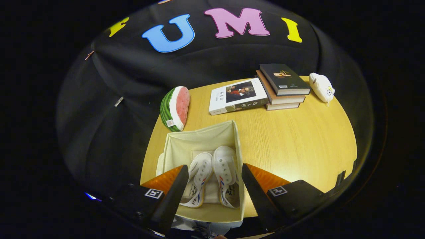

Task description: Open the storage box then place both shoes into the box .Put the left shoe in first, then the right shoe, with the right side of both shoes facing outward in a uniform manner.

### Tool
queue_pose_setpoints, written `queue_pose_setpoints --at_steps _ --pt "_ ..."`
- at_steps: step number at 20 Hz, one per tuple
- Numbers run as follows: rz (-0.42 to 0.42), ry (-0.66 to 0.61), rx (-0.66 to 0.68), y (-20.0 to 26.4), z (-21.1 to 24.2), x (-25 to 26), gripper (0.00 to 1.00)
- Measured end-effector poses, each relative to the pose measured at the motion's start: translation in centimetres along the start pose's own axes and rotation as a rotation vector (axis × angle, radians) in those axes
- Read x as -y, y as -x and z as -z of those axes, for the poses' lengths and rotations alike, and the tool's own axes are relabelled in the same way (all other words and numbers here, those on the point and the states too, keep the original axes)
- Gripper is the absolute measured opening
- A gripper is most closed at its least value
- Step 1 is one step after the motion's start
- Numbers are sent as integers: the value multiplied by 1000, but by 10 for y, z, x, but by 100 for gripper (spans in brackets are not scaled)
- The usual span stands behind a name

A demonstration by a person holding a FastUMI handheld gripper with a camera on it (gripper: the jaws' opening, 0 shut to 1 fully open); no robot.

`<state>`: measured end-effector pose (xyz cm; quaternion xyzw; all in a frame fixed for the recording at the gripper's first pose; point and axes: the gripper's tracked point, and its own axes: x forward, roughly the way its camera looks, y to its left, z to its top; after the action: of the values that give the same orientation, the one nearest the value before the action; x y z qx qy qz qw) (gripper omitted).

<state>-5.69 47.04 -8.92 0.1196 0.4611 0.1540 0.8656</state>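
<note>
Two white shoes are lying side by side inside the cream fabric storage box [199, 136], toes pointing away from the gripper [215, 172]. The left shoe [198, 177] is sitting closer to the left finger, the right shoe [227, 172] close against the box's right wall. The claw is hovering above the open box with its fingers spread wide and nothing between them; the left fingertip [179, 186] is hanging over the left shoe's edge and the right fingertip [250, 186] is riding over the box's right wall.

From where I am standing, the placing looks done or nearly so, and the risks are small ones. The box is soft-sided, so a finger dipping as the hand pulls back could be catching the right wall and dragging the whole box across the wooden table [298, 139], or folding the wall in on the right shoe. A snagged lace could be tipping a shoe over and spoiling the uniform facing. Whether the right sides are truly facing outward I cannot tell from above.

Beyond the box, a watermelon-slice cushion [175, 108], a loose book [237, 96], a stack of books [282, 86] and a small white plush toy [321, 87] are sitting well clear.
</note>
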Motion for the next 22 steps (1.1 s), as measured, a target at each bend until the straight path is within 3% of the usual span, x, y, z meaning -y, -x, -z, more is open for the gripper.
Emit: queue_pose_setpoints --at_steps 16,22 --pt "153 143 487 117 -113 243 99" --pt "152 151 597 158 -129 290 98"
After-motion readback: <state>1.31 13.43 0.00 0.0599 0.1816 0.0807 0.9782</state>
